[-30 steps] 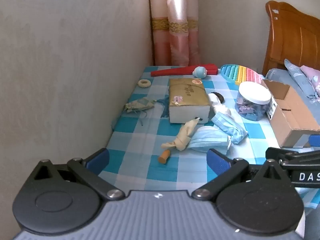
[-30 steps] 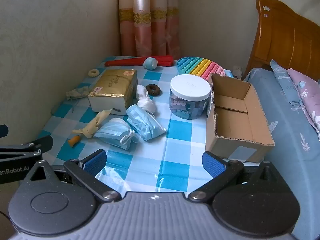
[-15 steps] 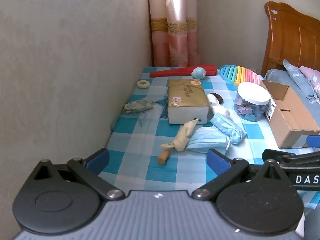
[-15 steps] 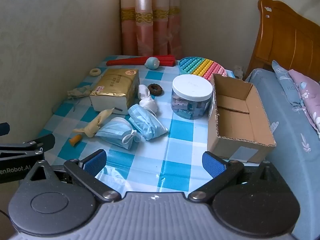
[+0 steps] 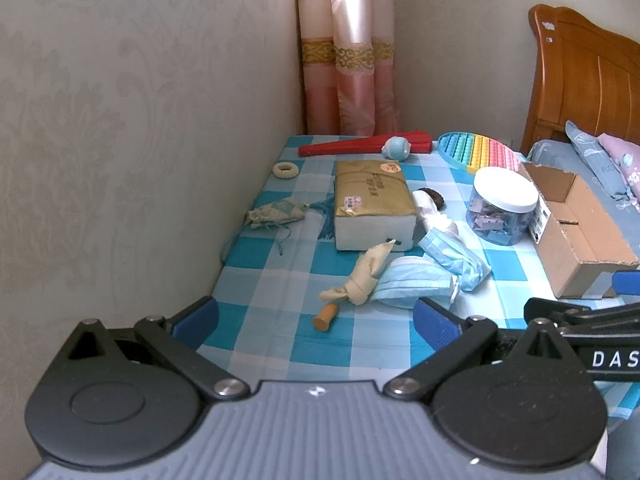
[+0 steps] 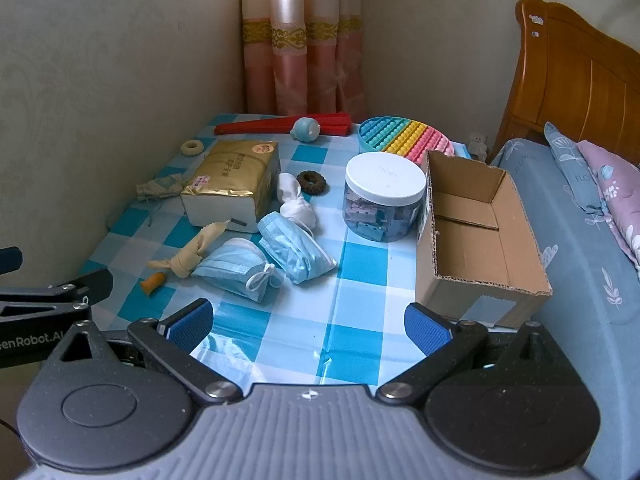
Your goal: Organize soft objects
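Two blue face masks lie mid-table: one (image 6: 236, 268) nearer me, one (image 6: 298, 250) beside it. A knotted beige cloth (image 6: 192, 254) rests left of them, a white sock bundle (image 6: 294, 204) behind, a small greenish pouch (image 6: 160, 188) by the wall. An open cardboard box (image 6: 476, 240) stands at the right, with nothing seen inside. My right gripper (image 6: 308, 326) hangs open over the table's near edge, holding nothing. My left gripper (image 5: 316, 320) is open too, short of the beige cloth (image 5: 366, 274) and masks (image 5: 416, 282).
A gold tissue pack (image 6: 236, 180), a white-lidded jar (image 6: 384, 196), a rainbow pop toy (image 6: 404, 138), a red bat (image 6: 280, 124), a pale blue ball (image 6: 306, 130), two ring toys and an orange stub (image 6: 154, 282) share the checked table (image 6: 352, 344). Wall left, bed (image 6: 584, 264) right.
Both grippers have drifted slightly; the table's objects sit a little higher in the left wrist view. Nothing on the table has moved.
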The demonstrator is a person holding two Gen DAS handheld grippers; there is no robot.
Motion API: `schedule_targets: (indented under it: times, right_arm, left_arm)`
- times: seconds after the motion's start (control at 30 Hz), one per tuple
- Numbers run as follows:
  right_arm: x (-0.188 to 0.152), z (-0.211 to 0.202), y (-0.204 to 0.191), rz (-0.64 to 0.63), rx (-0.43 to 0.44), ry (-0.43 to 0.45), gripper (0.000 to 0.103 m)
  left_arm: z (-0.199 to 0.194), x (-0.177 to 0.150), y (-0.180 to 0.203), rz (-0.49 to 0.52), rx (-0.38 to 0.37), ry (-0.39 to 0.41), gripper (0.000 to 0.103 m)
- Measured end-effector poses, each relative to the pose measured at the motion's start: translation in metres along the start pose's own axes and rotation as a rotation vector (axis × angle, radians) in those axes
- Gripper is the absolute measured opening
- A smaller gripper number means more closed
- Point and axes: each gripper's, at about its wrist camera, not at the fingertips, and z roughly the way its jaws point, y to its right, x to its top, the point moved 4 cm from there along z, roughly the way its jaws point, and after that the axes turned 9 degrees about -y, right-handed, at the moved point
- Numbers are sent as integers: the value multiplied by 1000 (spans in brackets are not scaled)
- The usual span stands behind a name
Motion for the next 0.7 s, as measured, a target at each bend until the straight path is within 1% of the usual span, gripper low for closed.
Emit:
schedule_targets:
  times: [0.7]
  right_arm:
    - [0, -1, 1, -3, 2, 8, 103]
  left_arm:
    - [-2, 3, 1, 0, 1, 4, 103]
